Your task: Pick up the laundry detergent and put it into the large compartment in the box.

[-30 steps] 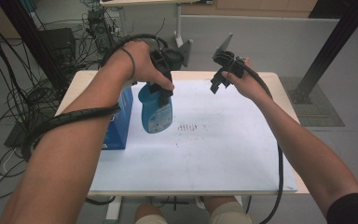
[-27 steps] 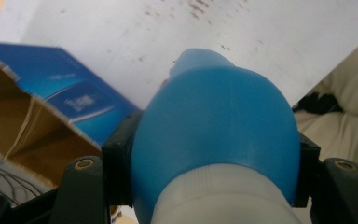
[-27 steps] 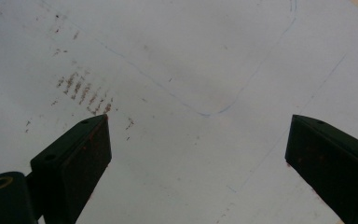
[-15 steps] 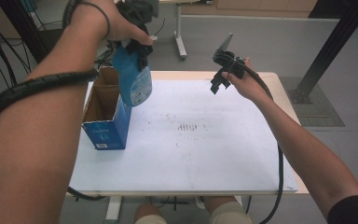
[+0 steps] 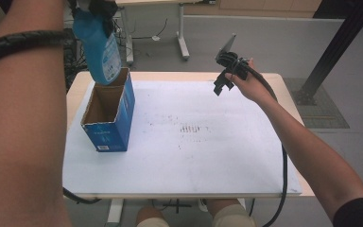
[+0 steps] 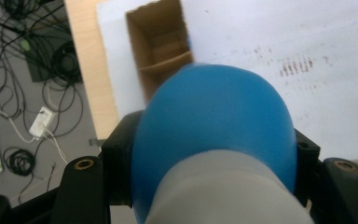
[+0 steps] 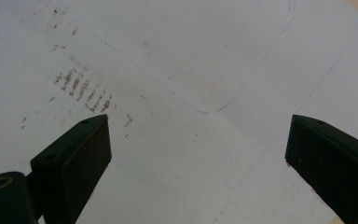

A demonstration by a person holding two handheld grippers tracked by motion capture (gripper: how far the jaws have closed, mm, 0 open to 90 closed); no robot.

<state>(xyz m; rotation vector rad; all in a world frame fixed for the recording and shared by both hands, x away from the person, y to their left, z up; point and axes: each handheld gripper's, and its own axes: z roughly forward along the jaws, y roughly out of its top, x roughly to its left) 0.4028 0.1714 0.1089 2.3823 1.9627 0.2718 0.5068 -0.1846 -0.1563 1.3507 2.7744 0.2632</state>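
Note:
My left gripper (image 5: 100,13) is shut on a blue bottle (image 5: 99,49) with a printed label and holds it in the air, bottom end down, just over the far end of an open blue cardboard box (image 5: 109,118). In the left gripper view the bottle's round blue body (image 6: 214,140) sits between the black jaws of the left gripper (image 6: 214,156), and the box's brown inside (image 6: 161,51) lies below it. My right gripper (image 5: 223,84) hovers above the table's far right part. Its jaws stand open over the white sheet with nothing between them, as the right gripper (image 7: 196,140) view shows.
A white sheet (image 5: 194,161) with small brown stains (image 5: 191,128) covers the wooden table. Cables and a power strip (image 6: 39,123) lie on the floor to the left. Another table's legs (image 5: 182,33) stand behind, and a black post (image 5: 340,42) rises at the far right.
My left hand has lifted the blue bottle from beside the box, up and to the left, until it hangs over the box's opening. The right gripper has stayed in place.

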